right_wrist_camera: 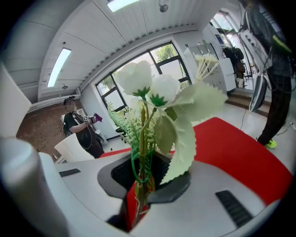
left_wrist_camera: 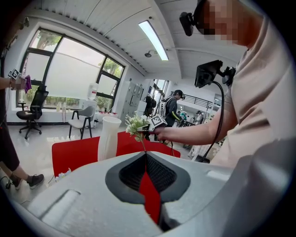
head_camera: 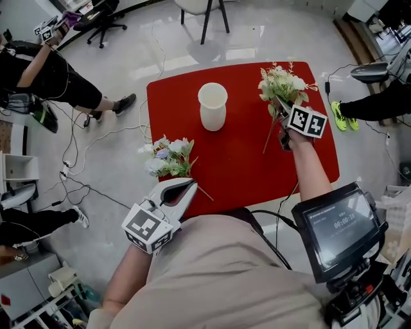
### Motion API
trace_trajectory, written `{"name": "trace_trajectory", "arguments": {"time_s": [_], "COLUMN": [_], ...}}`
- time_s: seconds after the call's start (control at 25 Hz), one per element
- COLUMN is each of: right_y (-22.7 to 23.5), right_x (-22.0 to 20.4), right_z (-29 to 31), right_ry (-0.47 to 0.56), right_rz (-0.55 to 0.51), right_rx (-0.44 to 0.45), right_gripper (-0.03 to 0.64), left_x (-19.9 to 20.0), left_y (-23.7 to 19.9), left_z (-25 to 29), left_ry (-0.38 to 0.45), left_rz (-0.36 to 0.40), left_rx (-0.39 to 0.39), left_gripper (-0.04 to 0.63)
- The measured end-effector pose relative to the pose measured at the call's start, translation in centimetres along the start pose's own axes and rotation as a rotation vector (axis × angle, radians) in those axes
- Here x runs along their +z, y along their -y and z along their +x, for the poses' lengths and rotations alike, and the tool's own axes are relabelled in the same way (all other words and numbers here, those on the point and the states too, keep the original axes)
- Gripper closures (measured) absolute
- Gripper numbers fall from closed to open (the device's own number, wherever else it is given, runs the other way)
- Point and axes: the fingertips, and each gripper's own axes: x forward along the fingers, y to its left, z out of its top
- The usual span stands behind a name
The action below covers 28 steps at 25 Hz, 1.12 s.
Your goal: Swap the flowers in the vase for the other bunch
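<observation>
An empty white vase [head_camera: 212,106] stands upright in the middle of the red table [head_camera: 244,173]. My right gripper [head_camera: 283,130] is shut on the stems of a white-flowered bunch [head_camera: 281,85], held in the air right of the vase. In the right gripper view the stems [right_wrist_camera: 140,183] are pinched between the jaws and the blooms [right_wrist_camera: 152,88] stand up. A second bunch with pale purple and white flowers [head_camera: 169,158] lies at the table's left front edge. My left gripper [head_camera: 184,189] hovers just in front of it, jaws together and empty. The left gripper view shows the vase [left_wrist_camera: 108,138] and the held bunch [left_wrist_camera: 137,126].
People stand or sit around the table: one at the left [head_camera: 58,77], one at the right [head_camera: 379,103]. Cables [head_camera: 96,135] trail over the floor at the left. A chair [head_camera: 202,13] stands behind the table. A screen [head_camera: 337,225] hangs at my right side.
</observation>
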Motion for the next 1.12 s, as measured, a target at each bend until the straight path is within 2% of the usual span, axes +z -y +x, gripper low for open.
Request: {"name": "trace_trajectory", "arguments": {"time_s": [0.44, 0.84, 1.12], "right_y": [-8.8, -17.4, -23.0], "right_x": [7.9, 14.1, 17.1], "right_z": [-6.0, -12.0, -13.8], "right_ry": [0.193, 0.37, 0.53], "right_rz": [-0.133, -0.258, -0.335], "right_rx": [0.095, 0.18, 0.239], "right_gripper": [0.552, 0.552, 0.552], "left_x": [0.4, -0.2, -1.2], "left_y": [1.1, 2.4, 2.4], "left_z": [-2.8, -5.8, -6.8], "left_ry": [0.04, 0.08, 0.087], "left_rz": [0.003, 0.01, 0.02], "left_rx": [-0.041, -0.03, -0.023], "left_gripper": [0.588, 0.588, 0.588]}}
